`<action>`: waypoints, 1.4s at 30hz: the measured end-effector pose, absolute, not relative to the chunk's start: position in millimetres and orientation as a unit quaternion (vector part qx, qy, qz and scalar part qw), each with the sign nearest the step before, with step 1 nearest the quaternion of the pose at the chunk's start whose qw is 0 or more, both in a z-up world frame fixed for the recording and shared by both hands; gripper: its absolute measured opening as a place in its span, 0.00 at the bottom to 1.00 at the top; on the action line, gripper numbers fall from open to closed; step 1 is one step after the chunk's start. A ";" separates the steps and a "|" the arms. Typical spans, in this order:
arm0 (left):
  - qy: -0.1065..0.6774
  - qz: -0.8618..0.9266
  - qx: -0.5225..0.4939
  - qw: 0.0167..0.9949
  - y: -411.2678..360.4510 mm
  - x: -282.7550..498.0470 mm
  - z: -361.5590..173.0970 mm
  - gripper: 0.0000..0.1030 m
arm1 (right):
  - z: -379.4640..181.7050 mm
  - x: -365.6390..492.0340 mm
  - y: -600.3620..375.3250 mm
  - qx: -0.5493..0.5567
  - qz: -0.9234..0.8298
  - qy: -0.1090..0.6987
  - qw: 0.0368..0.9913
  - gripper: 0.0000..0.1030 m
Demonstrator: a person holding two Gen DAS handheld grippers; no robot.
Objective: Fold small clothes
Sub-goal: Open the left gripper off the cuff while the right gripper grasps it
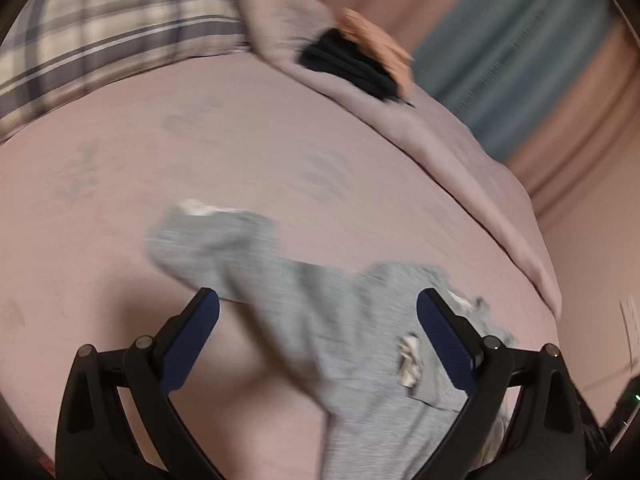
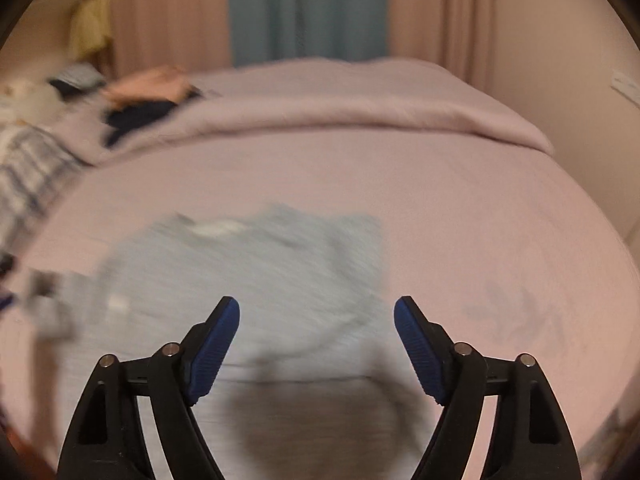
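While hovering over the grey garment (image 2: 240, 280) on the bed (image 2: 460, 208), both grippers' fingers (image 1: 444, 344) (image 2: 214, 356) spread, nothing held; bare sheet everywhere.

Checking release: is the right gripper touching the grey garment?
Apart. In the right wrist view the right gripper has its jaws wide open, with both blue pads clear above the grey garment lying on the pink bedsheet.
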State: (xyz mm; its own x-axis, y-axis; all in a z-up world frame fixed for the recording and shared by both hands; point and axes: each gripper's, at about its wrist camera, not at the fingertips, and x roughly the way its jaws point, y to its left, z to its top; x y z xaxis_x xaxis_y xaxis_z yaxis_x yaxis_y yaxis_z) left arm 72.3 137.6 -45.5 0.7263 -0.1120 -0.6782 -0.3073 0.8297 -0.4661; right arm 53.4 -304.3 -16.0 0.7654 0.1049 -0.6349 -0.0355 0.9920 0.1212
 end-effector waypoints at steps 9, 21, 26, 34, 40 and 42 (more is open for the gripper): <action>0.368 0.134 -0.358 0.848 199.1 54.2 -61.5 0.83 | 30.8 67.0 -208.1 0.063 0.236 0.345 0.906 0.83; 0.377 0.153 -0.401 0.820 232.2 42.5 -72.6 0.60 | 12.8 129.2 -43.3 0.037 0.359 0.454 0.814 0.83; 0.371 0.154 -0.414 0.817 239.5 38.1 -71.8 0.49 | -9.9 152.9 6.8 0.015 0.359 0.500 0.788 0.83; 0.368 0.145 -0.427 0.813 242.8 36.9 -71.1 0.47 | -61.7 189.0 51.9 0.031 0.350 0.576 0.738 0.80; 0.367 0.136 -0.423 0.817 241.4 37.3 -68.3 0.47 | -85.9 197.2 75.5 0.013 0.351 0.600 0.718 0.58; 0.365 0.140 -0.418 0.820 240.9 37.0 -67.1 0.47 | -91.2 195.6 81.0 -0.003 0.355 0.601 0.716 0.40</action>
